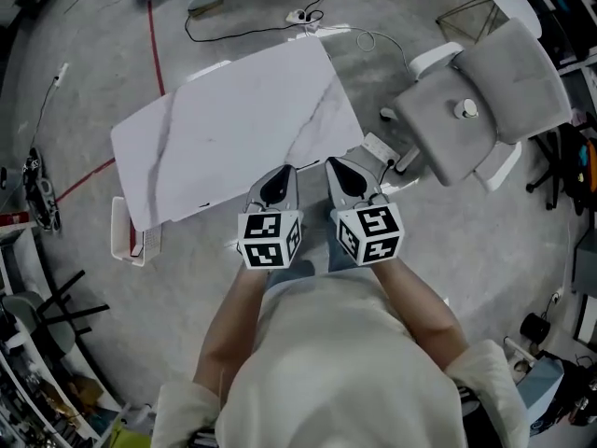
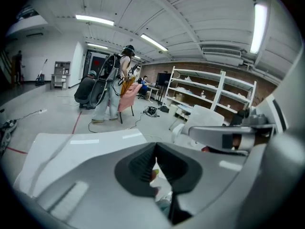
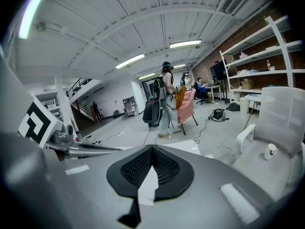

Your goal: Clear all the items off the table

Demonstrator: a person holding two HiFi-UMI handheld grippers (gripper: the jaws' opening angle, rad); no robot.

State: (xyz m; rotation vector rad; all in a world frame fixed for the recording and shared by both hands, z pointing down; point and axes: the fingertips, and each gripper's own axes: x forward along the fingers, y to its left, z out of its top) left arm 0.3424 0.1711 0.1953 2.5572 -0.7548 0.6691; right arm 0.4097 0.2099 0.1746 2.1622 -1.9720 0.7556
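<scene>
- White basket [image 1: 126,241] stood on the floor at the table's left corner.
- Table [image 1: 215,138] lay ahead of me, with its near edge beneath my jaw tips and open floor all round.
- My left gripper [image 1: 284,172] was clenched on nothing.
- My right gripper [image 1: 335,165], just beside it, was clenched on nothing.
- Grey chair [image 1: 485,101] stood near the table's right corner.

Workshop hall, seen from above and from low level. A grey concrete floor [image 1: 84,110] is crossed by a red line [image 1: 155,40]; black cables [image 1: 233,34] trail beyond the far edge of a white marbled table [image 1: 224,129]. A grey padded office chair [image 1: 508,82] stands just beside the table's right corner. White open shelving [image 2: 205,84] lines a brown brick wall [image 2: 190,67]. Overhead, strip lights [image 2: 94,19] run under a white ribbed ceiling [image 3: 157,23]; a staircase [image 3: 78,86] rises in the distance
</scene>
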